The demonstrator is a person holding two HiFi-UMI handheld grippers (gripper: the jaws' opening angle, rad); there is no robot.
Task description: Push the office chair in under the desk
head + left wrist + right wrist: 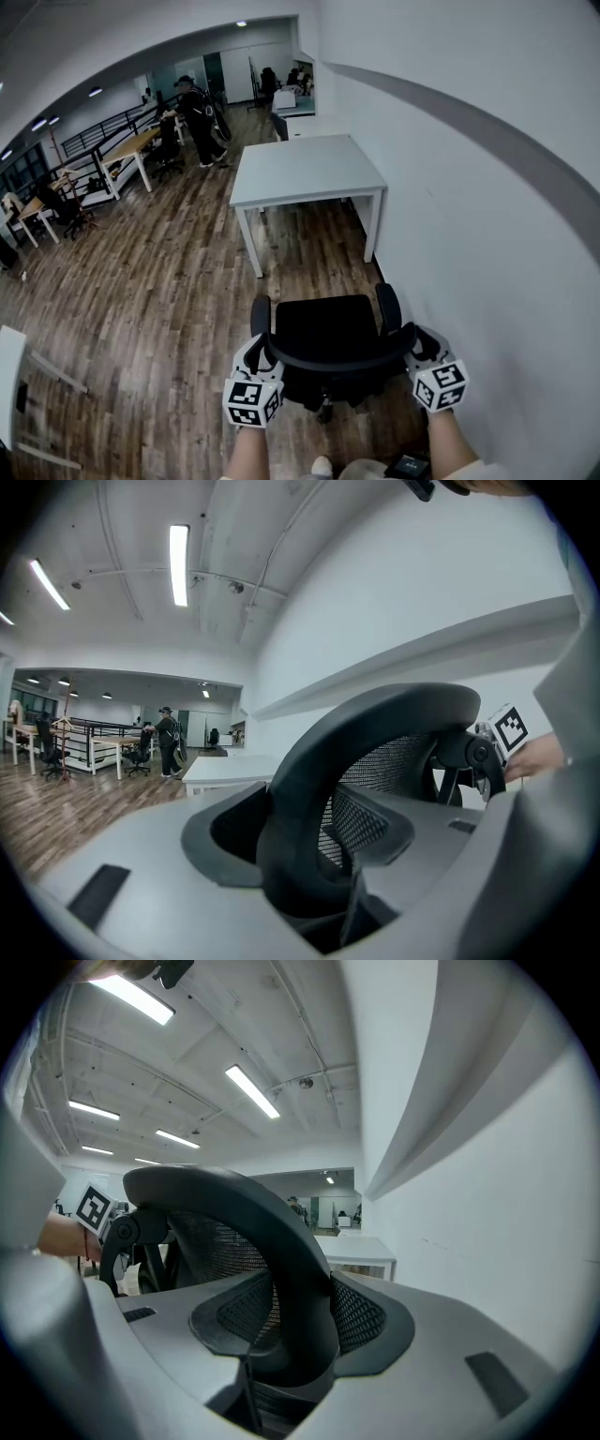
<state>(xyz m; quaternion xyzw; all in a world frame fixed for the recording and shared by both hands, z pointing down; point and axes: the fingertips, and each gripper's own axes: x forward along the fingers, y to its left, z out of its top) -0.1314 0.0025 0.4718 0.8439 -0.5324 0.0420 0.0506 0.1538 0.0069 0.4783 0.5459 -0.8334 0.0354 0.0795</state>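
The black office chair (328, 342) stands on the wood floor just in front of me, its mesh back toward me and its seat facing the white desk (305, 169). A stretch of floor separates chair and desk. My left gripper (258, 352) is shut on the left end of the backrest's top rim (309, 789). My right gripper (418, 345) is shut on the right end of that rim (281, 1251). In both gripper views the curved black rim and mesh pass between the grey jaws.
A white wall (487, 234) runs close along the right of chair and desk. Wooden desks (131, 148), other chairs and a standing person (199, 117) are far back left. A white table edge (9, 375) is at the near left.
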